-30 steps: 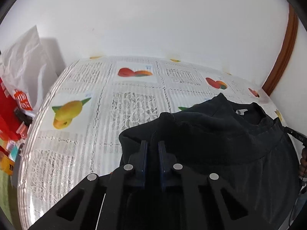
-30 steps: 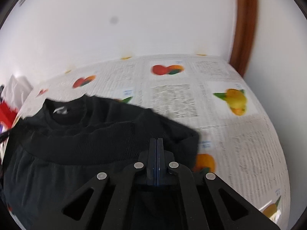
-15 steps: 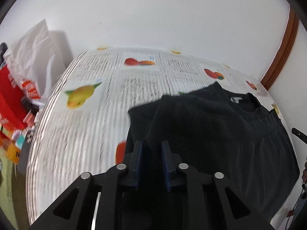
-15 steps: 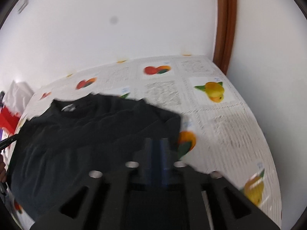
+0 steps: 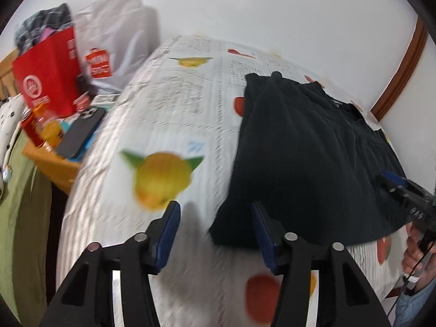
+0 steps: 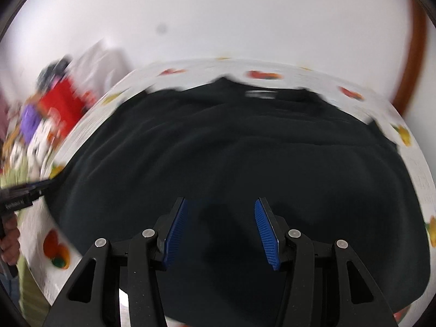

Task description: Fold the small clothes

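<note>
A: Black knit, that's our garment (image 6: 231, 147), lying flat on the fruit-print counter (image 5: 174, 125) with its neck end toward the far wall. Our left hand-held gripper (image 5: 215, 218) hangs over bare cloth just off the garment's near left corner; its jaws are opening and nothing sits between them.

B: Same on our side. Our right hand-held gripper (image 6: 220, 220) is above the middle of the dark fabric, jaws opening, pads clear of it, so we're holding nothing in either.

A: Then what could go wrong for us from here?

B: We'd say the loose fold. With both hand-held grippers released, a thick layer like that may spring back or slide if the tablecloth is slick. A careless pass could also drag an edge and skew it.

A: And if we pinch for the next fold, we might catch only the top layer, or snag the tablecloth with it. Black on black, we can hardly tell the edges apart.

B: The counter's left edge worries us too. A red paper bag (image 5: 46, 79), a dark phone (image 5: 79, 133) and some small packets crowd a side stand just beside it, so a wide swing of our left arm could knock them.

A: Any writing we can read?

B: The white bag (image 5: 114, 41) has a red tag that seems to read "MINI". The red bag's white logo is too blurred. The white neck label (image 6: 260, 94) is unreadable.
</note>
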Available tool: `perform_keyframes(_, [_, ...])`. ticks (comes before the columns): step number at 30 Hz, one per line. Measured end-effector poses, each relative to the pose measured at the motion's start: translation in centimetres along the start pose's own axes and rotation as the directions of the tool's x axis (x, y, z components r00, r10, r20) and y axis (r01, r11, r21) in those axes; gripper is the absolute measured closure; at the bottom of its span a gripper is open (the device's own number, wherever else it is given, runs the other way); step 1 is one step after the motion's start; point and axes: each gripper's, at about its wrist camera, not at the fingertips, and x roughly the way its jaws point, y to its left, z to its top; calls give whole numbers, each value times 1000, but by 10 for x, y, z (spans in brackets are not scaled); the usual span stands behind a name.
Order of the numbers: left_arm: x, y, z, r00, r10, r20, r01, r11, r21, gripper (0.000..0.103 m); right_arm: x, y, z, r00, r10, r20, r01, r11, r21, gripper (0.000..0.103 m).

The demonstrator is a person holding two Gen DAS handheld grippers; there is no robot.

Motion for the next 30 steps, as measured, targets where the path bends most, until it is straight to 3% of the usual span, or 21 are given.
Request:
perform_keyframes(3, [-13,15,-15,1000,15,-4,-15,1000,-18,52,4,55,-7,999,38,-32,-41,996,-82,51])
perform_keyframes(6, [-21,30,-28,1000,22,-10,-22,999,-24,52,-7,107,-16,1000,20,1,-20,979,-201,51])
perform_keyframes(11, [-25,46,-35,999,-8,-32,7,1000,-30,49,-10,169,-30,999,50,-6,-49,926,-375,38])
perform_keyframes(13, [-29,50,-38,1000,-12,-29,12,1000,-28,48,-4,194,-39,1000,22,15,-13,887,-461,33])
perform_keyframes(16, [-33,57,-41,999,-37,-23,36,999,-38,47,6,219,-43,999,-15,37,32,847,-531,33])
perform_keyframes(22, [-35,65,-45,995,-95,-25,94,994,-52,47,29,240,-28,996,-48,80,85,830,-552,34])
perform_keyframes(23, [-35,66,-46,995,-101,-24,99,993,-56,47,32,239,-23,997,-42,70,73,842,-535,37])
perform_keyframes(24, [-35,66,-46,994,-110,-24,108,992,-58,47,37,237,-17,998,-31,58,57,855,-515,52])
perform_keyframes(25, [-34,66,-46,993,-118,-24,117,991,-59,47,43,238,-13,998,-29,50,51,863,-502,74])
perform_keyframes(27, [-33,63,-47,992,-126,-25,124,991,-54,47,52,237,-7,995,-75,60,95,866,-491,84])
perform_keyframes(30, [-31,55,-45,990,-136,-27,135,990,-36,47,45,227,10,999,-9,41,26,903,-429,87])
